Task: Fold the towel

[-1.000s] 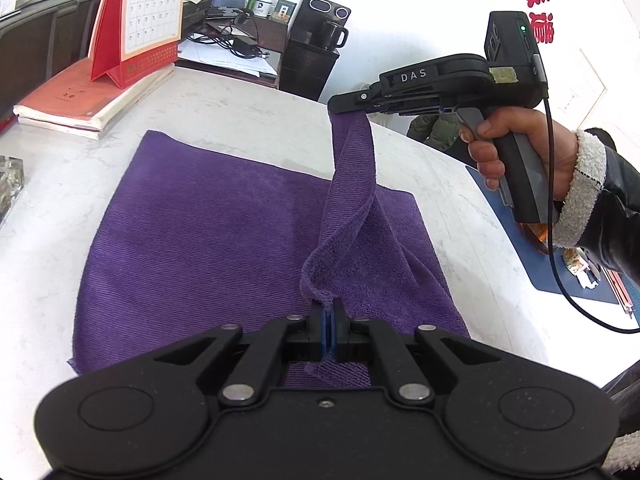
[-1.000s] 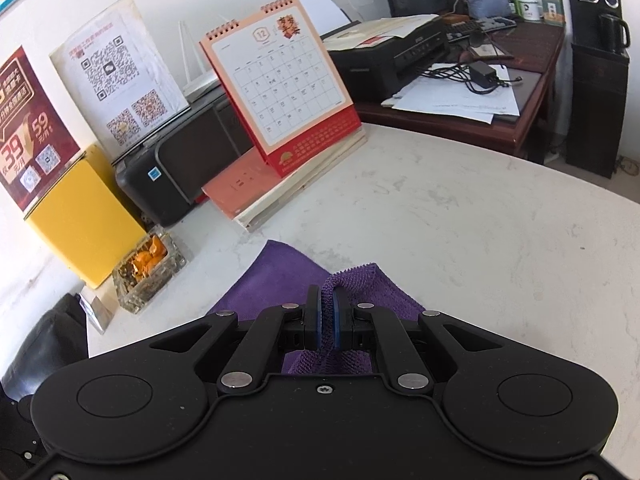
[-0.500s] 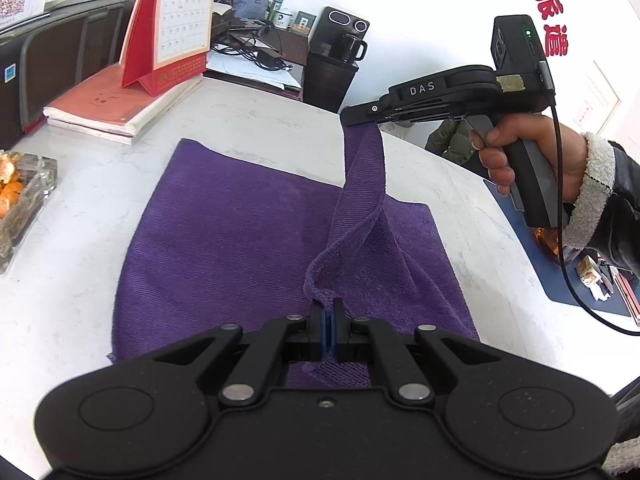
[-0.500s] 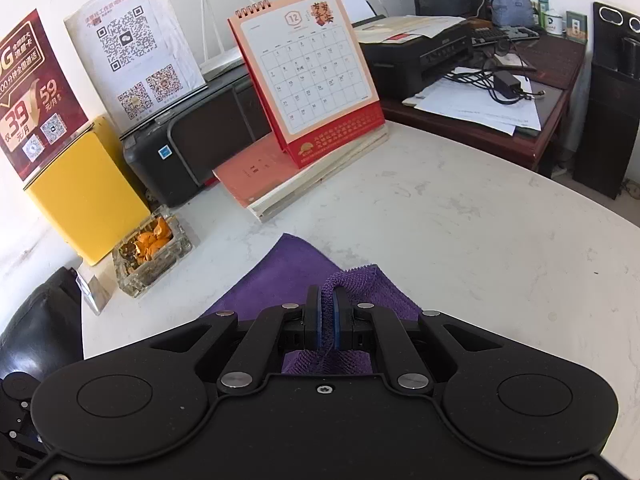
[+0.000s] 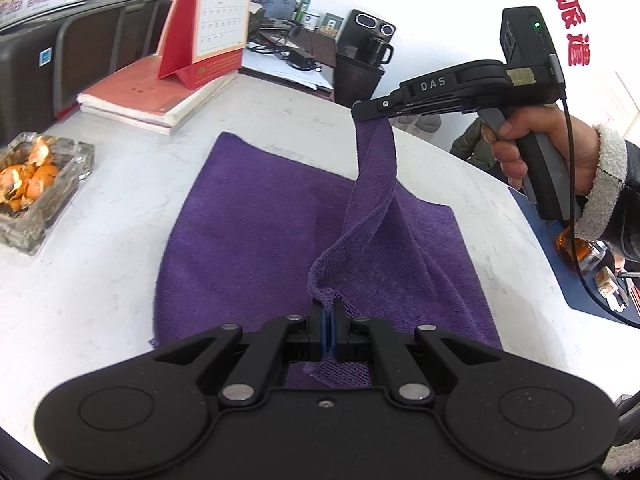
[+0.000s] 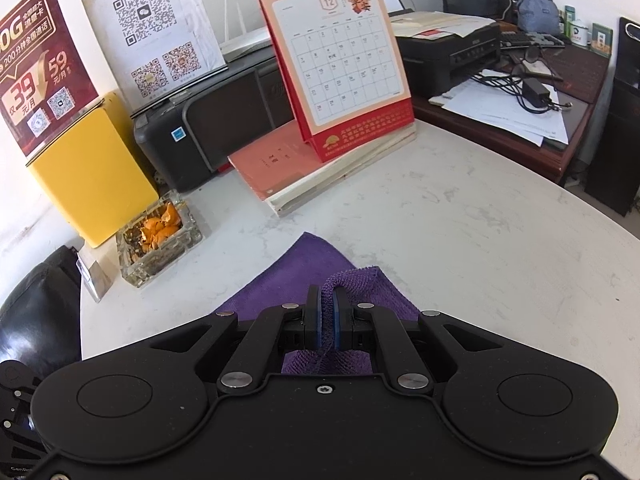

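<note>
A purple towel lies spread on the white marble tabletop, with one edge lifted off the surface between the two grippers. The left gripper has its blue-padded fingers pressed together on the near corner of that raised edge; a bit of cloth pokes out just in front of the pads. The right gripper, held in a hand with a fleece-cuffed dark sleeve, pinches the far corner of the same edge, and the cloth hangs down from its tip in a twisted strip that runs back to the left gripper. In the right wrist view the right gripper's pads are nearly closed, with a fold of purple terry squeezed between them and bunched just beyond. The rest of the towel stays flat on the table. A glass ashtray holding orange peel sits to the left of the towel, well apart, and a red desk calendar stands on a stack of books beyond it.
</note>
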### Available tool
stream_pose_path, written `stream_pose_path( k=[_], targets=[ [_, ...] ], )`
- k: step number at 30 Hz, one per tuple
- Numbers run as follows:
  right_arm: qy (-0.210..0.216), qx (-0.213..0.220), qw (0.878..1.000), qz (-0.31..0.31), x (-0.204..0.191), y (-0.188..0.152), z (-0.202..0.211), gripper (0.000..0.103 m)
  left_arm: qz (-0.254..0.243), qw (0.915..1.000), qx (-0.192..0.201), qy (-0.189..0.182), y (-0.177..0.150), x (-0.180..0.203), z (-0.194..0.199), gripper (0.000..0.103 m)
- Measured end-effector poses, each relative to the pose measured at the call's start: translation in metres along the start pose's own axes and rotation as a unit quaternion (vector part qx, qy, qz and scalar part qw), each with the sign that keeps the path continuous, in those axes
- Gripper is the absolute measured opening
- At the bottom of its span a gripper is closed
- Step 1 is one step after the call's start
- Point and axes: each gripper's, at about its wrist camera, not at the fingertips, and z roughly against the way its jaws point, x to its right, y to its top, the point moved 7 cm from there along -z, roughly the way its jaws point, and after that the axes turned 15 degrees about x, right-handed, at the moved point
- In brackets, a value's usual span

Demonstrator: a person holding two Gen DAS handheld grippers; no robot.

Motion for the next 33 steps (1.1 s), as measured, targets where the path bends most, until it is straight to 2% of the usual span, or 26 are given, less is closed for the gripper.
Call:
stream_pose_path(
  k=[20,33],
  targets=[
    [0.027,-0.016,0.999,0.007,-0.024,0.007,-0.053,0.005,0.038,0.9974,0.006,0.061,0.0,-0.049,0.009,0.002],
    [0.043,-0.03,0.999,0.006,-0.04,-0.003,-0.101,0.007,0.083,0.9891,-0.01,0.122,-0.018,-0.097,-0.009,0.002]
  ],
)
